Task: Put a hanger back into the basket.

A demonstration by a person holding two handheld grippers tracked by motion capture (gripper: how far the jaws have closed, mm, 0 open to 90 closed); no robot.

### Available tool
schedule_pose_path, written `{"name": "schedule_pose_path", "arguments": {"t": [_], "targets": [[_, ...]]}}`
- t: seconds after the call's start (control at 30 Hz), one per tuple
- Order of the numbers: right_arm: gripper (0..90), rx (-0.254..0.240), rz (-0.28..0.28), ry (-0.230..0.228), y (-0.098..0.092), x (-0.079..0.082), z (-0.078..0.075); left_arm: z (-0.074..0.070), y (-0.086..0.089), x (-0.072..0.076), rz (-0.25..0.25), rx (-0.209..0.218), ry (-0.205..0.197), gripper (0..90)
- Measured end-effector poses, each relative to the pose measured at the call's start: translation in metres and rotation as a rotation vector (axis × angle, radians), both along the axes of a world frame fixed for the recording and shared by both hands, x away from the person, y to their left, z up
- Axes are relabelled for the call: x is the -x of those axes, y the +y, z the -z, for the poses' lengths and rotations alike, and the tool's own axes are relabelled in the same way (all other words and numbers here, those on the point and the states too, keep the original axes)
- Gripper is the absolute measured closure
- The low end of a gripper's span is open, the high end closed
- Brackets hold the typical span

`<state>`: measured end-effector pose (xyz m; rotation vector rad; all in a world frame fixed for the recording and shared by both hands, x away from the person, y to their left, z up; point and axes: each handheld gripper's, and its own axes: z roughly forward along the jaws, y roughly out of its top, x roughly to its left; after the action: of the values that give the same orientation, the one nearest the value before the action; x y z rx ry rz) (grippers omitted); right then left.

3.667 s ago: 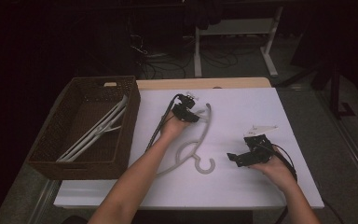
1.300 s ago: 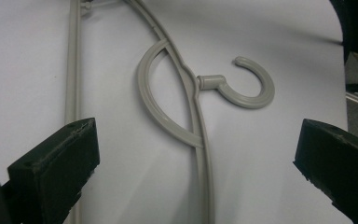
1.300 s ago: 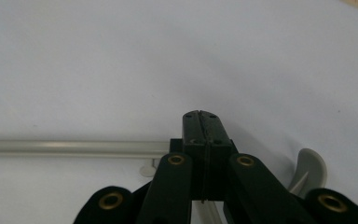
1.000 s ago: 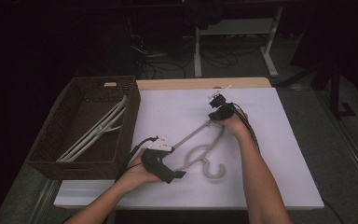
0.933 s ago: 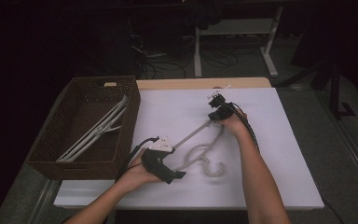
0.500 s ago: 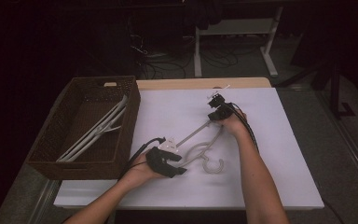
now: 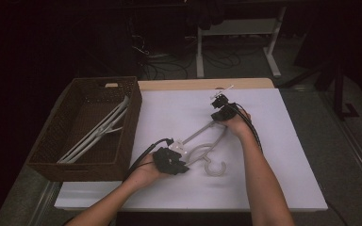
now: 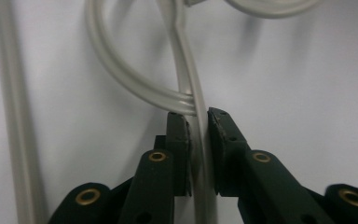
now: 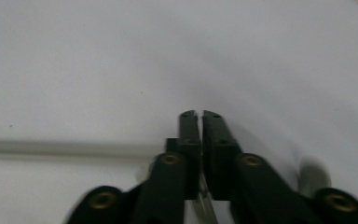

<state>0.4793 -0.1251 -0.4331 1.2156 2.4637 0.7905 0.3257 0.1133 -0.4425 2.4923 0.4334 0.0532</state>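
Since a second ago the left gripper [image 7: 176, 160] has closed on the white plastic hanger [image 7: 202, 147]; right gripper [image 7: 220, 112] pinches its far end. Both should lift together, level, toward the wicker basket [image 7: 52, 165] at the table's left edge.

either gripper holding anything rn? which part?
Both hold the hanger. Left gripper pinches a thin strip of it beside the curved loop, near the hook end. Right gripper is shut on the far end of it.

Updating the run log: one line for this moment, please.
left hand-held gripper: shut on hanger | right hand-held gripper: shut on hanger | basket: holds more hangers
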Motion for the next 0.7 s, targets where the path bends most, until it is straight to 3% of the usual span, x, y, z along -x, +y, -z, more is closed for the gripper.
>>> {"name": "schedule_pose_path", "arguments": {"t": [0.07,0.17,0.37,0.5,0.7], "targets": [[77.9,-0.059,-0.001,-0.02,-0.007,0.005,-0.01,-0.002,0.003,-0.002,-0.001,0.037,0.017,81.5],[68.8,-0.103,-0.003,-0.038,-0.02,0.015,-0.027,-0.006,0.004,-0.003,-0.012,0.04,0.002,81.6],[52.5,-0.142,-0.005,-0.084,-0.046,0.043,-0.052,-0.014,0.007,-0.009,-0.047,0.073,0.009,81.8],[42.3,-0.17,0.009,-0.098,-0.065,0.059,-0.056,-0.023,0.011,-0.015,-0.08,0.096,0.022,81.9],[34.2,-0.193,0.008,-0.139,-0.083,0.087,-0.057,-0.038,0.009,-0.022,-0.13,0.113,0.038,82.0]]}}
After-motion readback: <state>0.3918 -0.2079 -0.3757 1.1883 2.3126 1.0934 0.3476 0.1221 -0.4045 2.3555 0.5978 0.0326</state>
